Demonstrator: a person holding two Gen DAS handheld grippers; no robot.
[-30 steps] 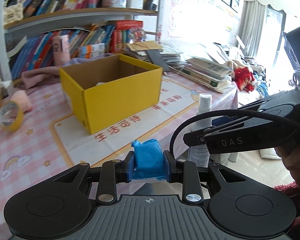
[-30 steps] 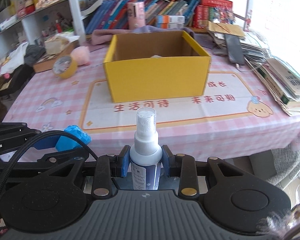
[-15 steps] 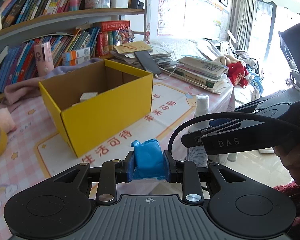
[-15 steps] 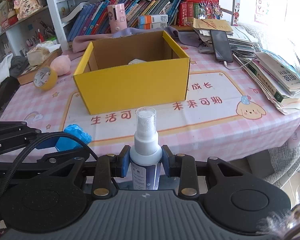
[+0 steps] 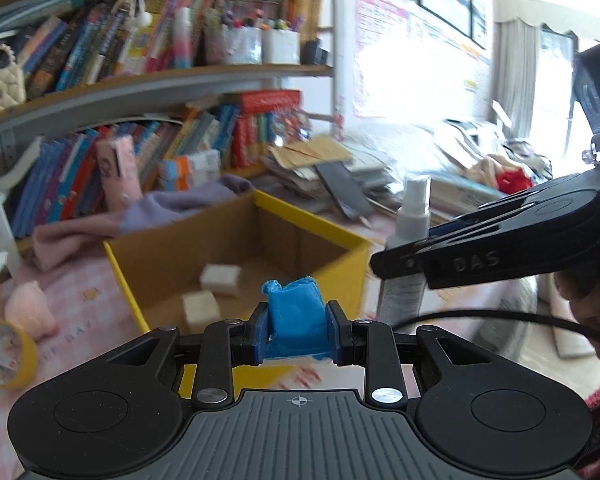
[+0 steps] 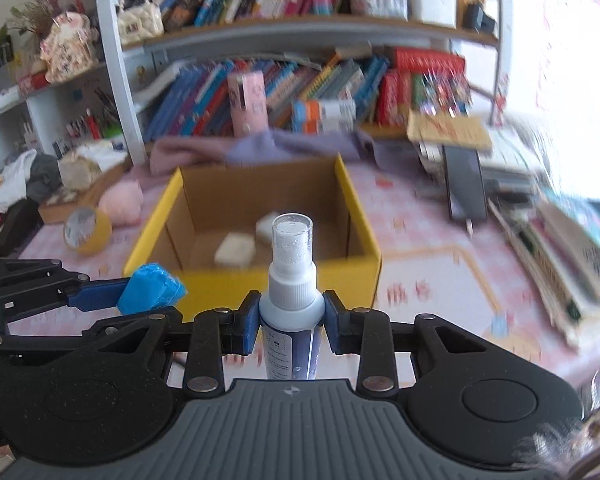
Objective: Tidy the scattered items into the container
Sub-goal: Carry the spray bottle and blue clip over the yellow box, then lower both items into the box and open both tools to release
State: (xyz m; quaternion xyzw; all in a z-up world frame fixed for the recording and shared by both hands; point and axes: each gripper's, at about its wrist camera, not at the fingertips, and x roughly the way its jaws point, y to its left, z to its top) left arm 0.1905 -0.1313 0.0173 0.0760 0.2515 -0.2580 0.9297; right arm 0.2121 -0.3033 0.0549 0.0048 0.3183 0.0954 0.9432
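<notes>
Both loads have come much closer to the yellow box (image 6: pixel 256 280) than they were a second ago; then it sat well ahead on the table, and now its open top fills the middle of both views. My left gripper (image 5: pixel 298 330) is clamped on a blue packet (image 5: pixel 296 322), narrow jaws pressing its sides, and it hangs at the box's near left corner. My right gripper (image 6: pixel 288 326) is closed tight on the spray bottle (image 6: pixel 290 276), held upright by its body just under the collar, in front of the near wall.

What worries me: neither load looks fully over the opening yet. If I let go now, I judge the bottle would strike the rim or drop on the near side, and the packet could slide down the outer wall. The two tools also sit close together, so they could knock each other going in.

The packet is soft and crumpled, like folded film, so it will land quietly. The bottle is hard smooth plastic, a tall cylinder with a clear cap, likely to topple and roll. The box is plain cardboard, brown inside, with two pale blocks (image 6: pixel 236 250) on its floor.

Left of it lie a tape roll (image 6: pixel 86 230) and a pink fluffy ball (image 6: pixel 122 202) on the checked cloth (image 6: pixel 440 276).
</notes>
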